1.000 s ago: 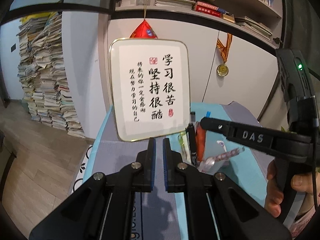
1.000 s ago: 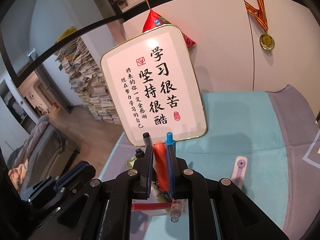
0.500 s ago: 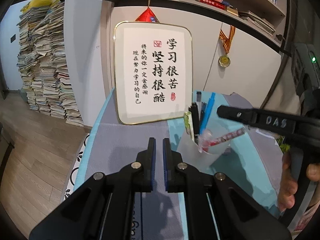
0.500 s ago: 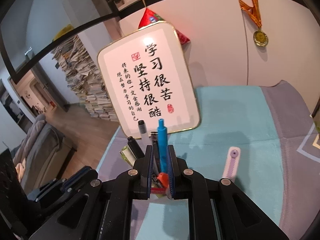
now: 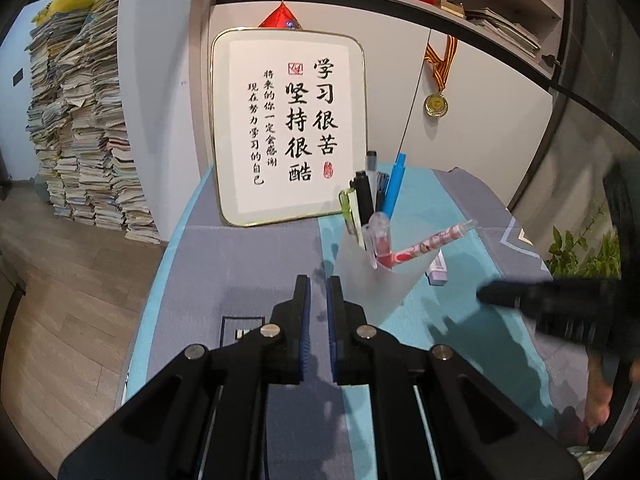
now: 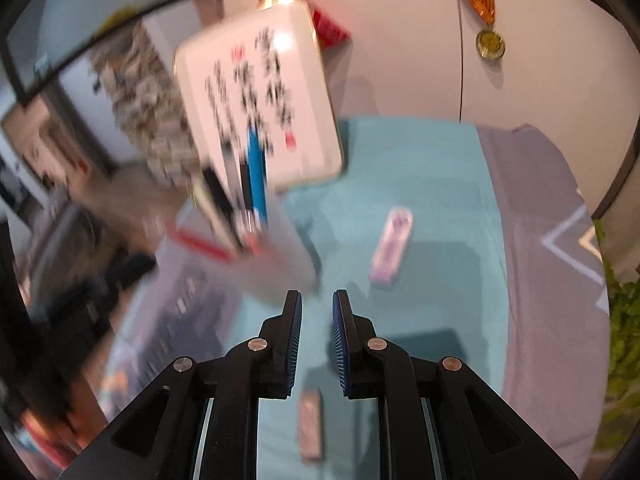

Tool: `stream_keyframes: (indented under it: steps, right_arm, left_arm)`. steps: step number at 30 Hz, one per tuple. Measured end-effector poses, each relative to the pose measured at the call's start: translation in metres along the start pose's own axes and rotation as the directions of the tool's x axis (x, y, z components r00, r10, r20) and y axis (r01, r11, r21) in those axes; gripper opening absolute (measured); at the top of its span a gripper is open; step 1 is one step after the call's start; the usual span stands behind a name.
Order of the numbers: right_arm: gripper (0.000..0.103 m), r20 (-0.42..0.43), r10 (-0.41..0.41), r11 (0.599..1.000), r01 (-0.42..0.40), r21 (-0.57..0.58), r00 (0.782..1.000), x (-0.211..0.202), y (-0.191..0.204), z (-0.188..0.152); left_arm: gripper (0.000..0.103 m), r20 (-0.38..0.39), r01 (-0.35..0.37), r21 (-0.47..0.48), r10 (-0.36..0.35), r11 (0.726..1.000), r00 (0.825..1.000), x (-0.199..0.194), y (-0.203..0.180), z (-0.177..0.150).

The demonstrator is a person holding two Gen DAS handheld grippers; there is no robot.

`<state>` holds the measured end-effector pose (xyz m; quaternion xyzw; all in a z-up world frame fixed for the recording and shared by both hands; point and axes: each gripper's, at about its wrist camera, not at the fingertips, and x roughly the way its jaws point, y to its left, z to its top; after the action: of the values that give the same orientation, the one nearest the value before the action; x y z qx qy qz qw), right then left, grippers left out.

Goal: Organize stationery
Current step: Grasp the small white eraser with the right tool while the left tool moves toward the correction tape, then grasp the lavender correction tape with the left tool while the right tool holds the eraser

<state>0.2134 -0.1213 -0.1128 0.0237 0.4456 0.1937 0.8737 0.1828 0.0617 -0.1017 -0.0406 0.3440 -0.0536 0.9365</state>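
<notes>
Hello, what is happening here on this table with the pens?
A person holds a gripper in each hand and is sorting stationery into a clear pen cup. The cup already holds several pens, among them a blue pen and a pink patterned pen that leans out. Both the left gripper and the right gripper are nearly closed with nothing between their fingers. A pale purple eraser-like piece lies on the teal cloth.

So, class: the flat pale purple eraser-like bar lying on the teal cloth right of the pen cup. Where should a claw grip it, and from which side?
Grip the pale purple bar across its narrow width at mid-length, coming from above. It lies flat and alone on the teal cloth, long sides free, clear of the translucent pen cup. The right claw, empty, is probably nearer.
</notes>
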Motion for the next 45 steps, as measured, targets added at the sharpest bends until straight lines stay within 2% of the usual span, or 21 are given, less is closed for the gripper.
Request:
stream_keyframes:
  steps: [5,7,12,16,19,21,24,28,31,34,37,40,45]
  right_arm:
    - [0.024,-0.098,-0.03,0.998,0.026,-0.049,0.995,0.013,0.003,-0.032]
    - [0.028,-0.129,-0.034,0.998,0.026,-0.061,0.991,0.018,0.004,-0.042]
    - [0.029,-0.189,-0.04,0.993,0.018,-0.117,0.981,0.028,0.014,-0.057]
    - [0.029,-0.22,-0.081,0.986,0.046,-0.159,0.972,0.04,0.023,-0.062]
    - [0.029,-0.192,-0.134,0.973,0.092,-0.213,0.972,0.044,0.031,-0.063]
    - [0.017,-0.181,-0.137,0.972,0.097,-0.216,0.974,0.042,0.032,-0.064]
    - [0.017,-0.153,-0.123,0.984,0.1,-0.149,0.98,0.031,0.018,-0.062]
    - [0.017,-0.084,-0.102,0.995,0.103,0.016,0.991,0.003,-0.027,-0.057]
    - [0.017,-0.052,-0.125,0.982,0.131,0.134,0.991,-0.017,-0.067,-0.059]
    - [0.017,-0.031,-0.151,0.965,0.154,0.211,0.988,-0.031,-0.098,-0.069]
    - [0.017,-0.01,-0.146,0.952,0.143,0.269,0.989,-0.042,-0.12,-0.079]
    - [0.017,0.009,-0.138,0.949,0.13,0.287,0.99,-0.044,-0.13,-0.082]
    - [0.017,0.044,-0.107,0.95,0.089,0.298,0.993,-0.046,-0.147,-0.084]
  left_arm:
    - [0.009,-0.013,-0.001,0.004,0.001,1.0,1.0,-0.002,-0.004,-0.006]
    - [0.015,-0.012,-0.002,0.011,0.002,1.0,1.0,-0.006,-0.007,-0.009]
    - [0.02,-0.008,-0.004,0.023,0.005,1.0,1.0,-0.011,-0.012,-0.014]
    - [0.025,-0.016,-0.007,0.029,0.008,1.0,1.0,-0.013,-0.014,-0.02]
    - [0.025,-0.017,-0.012,0.035,0.012,0.999,1.0,-0.014,-0.016,-0.021]
    - [0.025,-0.012,-0.008,0.045,0.009,0.999,1.0,-0.016,-0.018,-0.022]
    - [0.025,0.004,0.017,0.08,-0.017,0.997,1.0,-0.022,-0.03,-0.021]
    - [0.025,-0.013,0.102,0.139,-0.101,0.985,0.995,-0.023,-0.058,-0.018]
    - [0.031,-0.037,0.162,0.199,-0.157,0.967,0.987,-0.017,-0.091,-0.018]
    - [0.034,-0.049,0.179,0.276,-0.172,0.944,0.984,-0.001,-0.129,-0.019]
    - [0.039,-0.059,0.139,0.327,-0.127,0.935,0.99,0.027,-0.158,-0.018]
    - [0.043,-0.06,0.029,0.347,-0.009,0.937,0.998,0.068,-0.174,-0.012]
    - [0.046,-0.066,-0.074,0.36,0.105,0.93,0.992,0.111,-0.18,-0.003]
